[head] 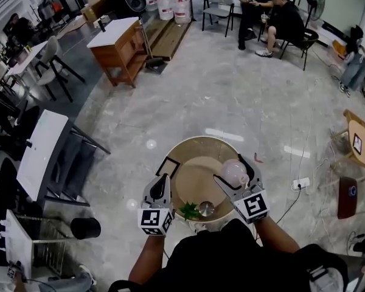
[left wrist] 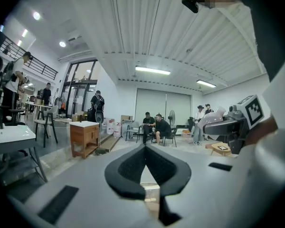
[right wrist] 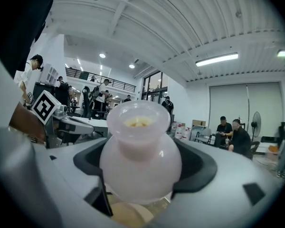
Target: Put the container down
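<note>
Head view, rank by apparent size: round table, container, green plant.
1. round table, clearly largest.
2. container.
3. green plant, which looks slightly smaller. The container is held up nearer the camera, so 2 versus 3 is unsure.

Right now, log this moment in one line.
left tongs: shut, empty | right tongs: shut on container | container: over table, not down

Open café-like hall: marble floor (head: 231,102), scattered chairs (head: 219,8), wooden cabinet (head: 118,47).

Head view looks steeply down — both gripper views face outward, level, sharing the seated people (left wrist: 160,128).
</note>
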Tool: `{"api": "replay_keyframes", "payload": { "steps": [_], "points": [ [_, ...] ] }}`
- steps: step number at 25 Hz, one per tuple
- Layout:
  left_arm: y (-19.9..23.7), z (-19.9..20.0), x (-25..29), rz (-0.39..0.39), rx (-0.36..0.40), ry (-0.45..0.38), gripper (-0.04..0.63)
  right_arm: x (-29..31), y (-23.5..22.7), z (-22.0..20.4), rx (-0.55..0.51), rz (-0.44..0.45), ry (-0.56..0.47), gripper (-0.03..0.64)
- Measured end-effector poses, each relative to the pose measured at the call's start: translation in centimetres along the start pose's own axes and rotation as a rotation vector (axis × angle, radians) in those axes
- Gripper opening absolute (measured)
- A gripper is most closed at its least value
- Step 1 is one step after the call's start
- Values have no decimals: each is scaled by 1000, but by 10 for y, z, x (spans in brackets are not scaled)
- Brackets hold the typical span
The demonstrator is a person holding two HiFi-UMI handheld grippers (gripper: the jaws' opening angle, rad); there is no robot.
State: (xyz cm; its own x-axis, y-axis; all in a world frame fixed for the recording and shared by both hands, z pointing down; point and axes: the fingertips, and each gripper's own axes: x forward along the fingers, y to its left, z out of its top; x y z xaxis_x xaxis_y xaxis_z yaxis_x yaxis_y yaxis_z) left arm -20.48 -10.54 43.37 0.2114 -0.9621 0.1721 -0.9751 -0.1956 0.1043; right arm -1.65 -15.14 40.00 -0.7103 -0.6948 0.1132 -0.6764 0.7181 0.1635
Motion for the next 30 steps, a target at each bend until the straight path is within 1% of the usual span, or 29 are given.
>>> {"api": "replay_keyframes", "payload": {
  "steps": [2, 4, 9, 11, 15, 19, 22, 24, 26, 30],
  "points": [
    [6, -3, 8, 17, -29, 5, -2, 12, -5, -9, -3, 19, 27, 408],
    [9, -2, 18, 37, -37, 2, -2, 23, -9, -19, -7, 51, 59, 408],
    [15, -3, 49, 79, 21, 15, -2, 62, -20, -43, -20, 146, 102, 408],
    [19, -11, 59, 96, 21, 27, -2, 78, -23, -55, -26, 180, 116, 408],
    [24, -45, 73, 149, -10, 68, -2, 99, -29, -90, -26, 240, 154, 408],
    [32, -84, 87, 188, -15, 123, -2, 119, -29, -134, -17, 288, 199, 408],
    [46, -114, 100, 218, -19, 152, -2, 143, -29, -170, -31, 307, 213, 408],
    [59, -132, 108, 237, -22, 163, -2, 156, -26, -204, -36, 325, 246, 408],
    [69, -153, 114, 254, -33, 177, -2, 166, -22, -237, -9, 335, 283, 408],
    [82, -192, 129, 266, -31, 196, -2, 185, -17, -301, 9, 339, 341, 408]
  ]
}}
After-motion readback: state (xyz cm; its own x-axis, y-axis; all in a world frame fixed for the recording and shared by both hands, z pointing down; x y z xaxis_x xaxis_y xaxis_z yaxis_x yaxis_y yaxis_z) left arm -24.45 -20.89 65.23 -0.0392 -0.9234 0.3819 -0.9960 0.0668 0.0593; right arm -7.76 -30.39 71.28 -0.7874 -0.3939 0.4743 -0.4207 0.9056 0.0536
